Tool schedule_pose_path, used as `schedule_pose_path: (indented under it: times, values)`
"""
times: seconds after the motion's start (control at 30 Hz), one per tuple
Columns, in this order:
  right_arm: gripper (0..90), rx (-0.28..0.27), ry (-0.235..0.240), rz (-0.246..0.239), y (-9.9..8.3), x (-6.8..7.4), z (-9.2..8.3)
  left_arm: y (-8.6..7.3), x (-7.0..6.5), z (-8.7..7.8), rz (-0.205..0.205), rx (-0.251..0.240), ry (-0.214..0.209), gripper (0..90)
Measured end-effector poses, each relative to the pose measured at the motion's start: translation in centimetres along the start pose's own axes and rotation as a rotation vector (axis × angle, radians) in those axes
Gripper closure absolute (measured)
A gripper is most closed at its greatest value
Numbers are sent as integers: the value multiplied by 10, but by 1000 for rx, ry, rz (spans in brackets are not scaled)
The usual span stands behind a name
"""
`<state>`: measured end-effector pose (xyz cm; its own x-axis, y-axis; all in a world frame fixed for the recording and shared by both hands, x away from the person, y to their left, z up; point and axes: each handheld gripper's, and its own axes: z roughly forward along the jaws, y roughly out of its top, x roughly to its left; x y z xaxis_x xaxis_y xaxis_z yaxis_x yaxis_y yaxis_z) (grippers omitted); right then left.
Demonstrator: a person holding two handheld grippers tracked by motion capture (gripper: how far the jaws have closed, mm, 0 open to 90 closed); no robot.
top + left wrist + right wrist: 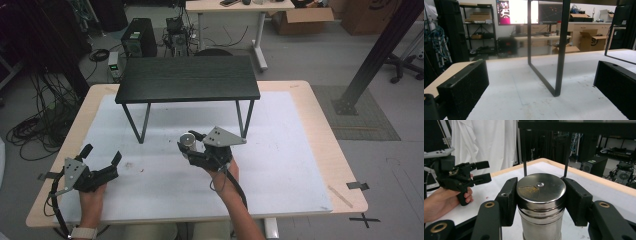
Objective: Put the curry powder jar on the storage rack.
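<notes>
Right gripper point(541, 202) jaws clamped on the steel shaker point(541, 202), held upright above the white mat point(280, 165) before the black shelf point(187, 78), left gripper point(102, 160) jaws spread wide, empty, resting at the mat's left.

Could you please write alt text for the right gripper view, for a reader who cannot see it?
The right gripper clamps a steel shaker with a flat round lid between its two black jaws, above a white table mat. At left, a hand holds the left gripper, jaws open. Behind the shaker stands a black shelf on thin legs.
</notes>
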<state>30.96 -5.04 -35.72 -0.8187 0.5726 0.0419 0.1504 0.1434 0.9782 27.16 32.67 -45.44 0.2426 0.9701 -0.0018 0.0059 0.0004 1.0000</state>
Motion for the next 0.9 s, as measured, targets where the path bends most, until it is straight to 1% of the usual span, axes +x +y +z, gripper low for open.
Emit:
schedule_pose_path:
  times: [0.07, 0.13, 0.27, 0.33, 0.43, 0.57, 0.6, 0.9]
  values:
    - [485, -1, 7, -2, 6, 0, -1, 0, 0, 0, 0, 0, 0, 2]
    - [484, -1, 8, -3, 8, 1, -1, 0, 0, 0, 0, 0, 0, 2]
    - [485, -4, 22, -2, 21, 1, -3, 0, 0, 0, 0, 0, 0, 2]
    - [485, -5, 25, -2, 23, 1, -3, 0, 0, 0, 0, 0, 0, 2]
    - [485, -6, 37, -3, 34, 1, -4, 0, 0, 0, -2, -1, 0, 2]
    - [485, -6, 44, -3, 40, 1, -4, 0, 0, 0, -3, -2, 0, 2]
    - [485, -4, 49, -8, 46, 1, -5, 0, 0, 0, -3, -2, 0, 2]
    - [485, -6, 59, -13, 61, -1, -5, 0, 0, 0, -2, -2, 0, 3]
